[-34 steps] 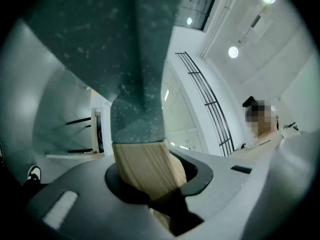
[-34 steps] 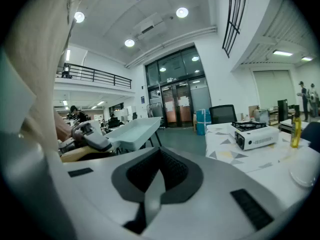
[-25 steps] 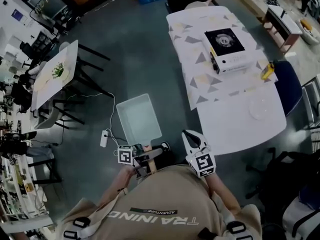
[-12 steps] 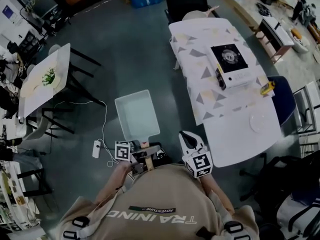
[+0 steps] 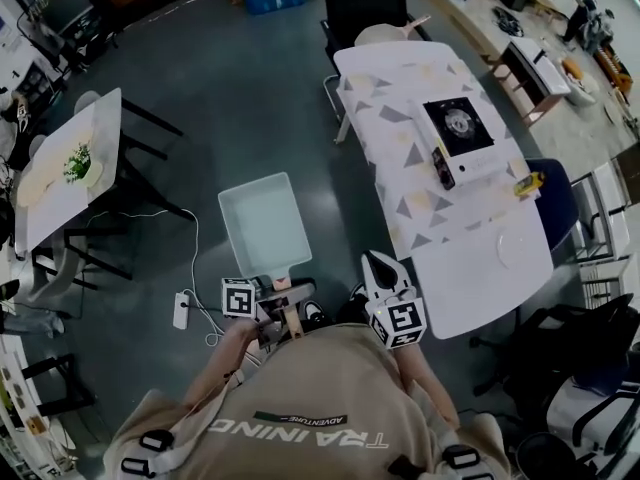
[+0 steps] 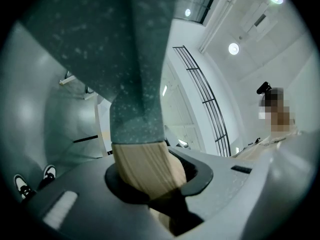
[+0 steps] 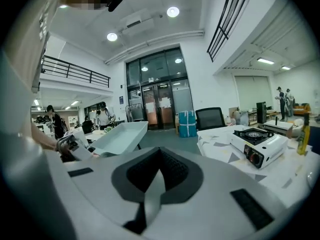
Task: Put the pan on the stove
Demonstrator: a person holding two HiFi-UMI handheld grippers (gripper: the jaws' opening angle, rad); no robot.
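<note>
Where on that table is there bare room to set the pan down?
The white near end of the table, between the patterned cloth and the clear plate, is bare. So is the cloth strip left of the stove. It is crowded by the yellow bottle.

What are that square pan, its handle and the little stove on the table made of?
The pan is probably coated metal: matte and pale inside, speckled grey-green underneath. Its handle looks like light unpainted wood, with faint grain showing. The stove seems to be white painted sheet metal with a black burner top, though the look alone can't confirm it.
</note>
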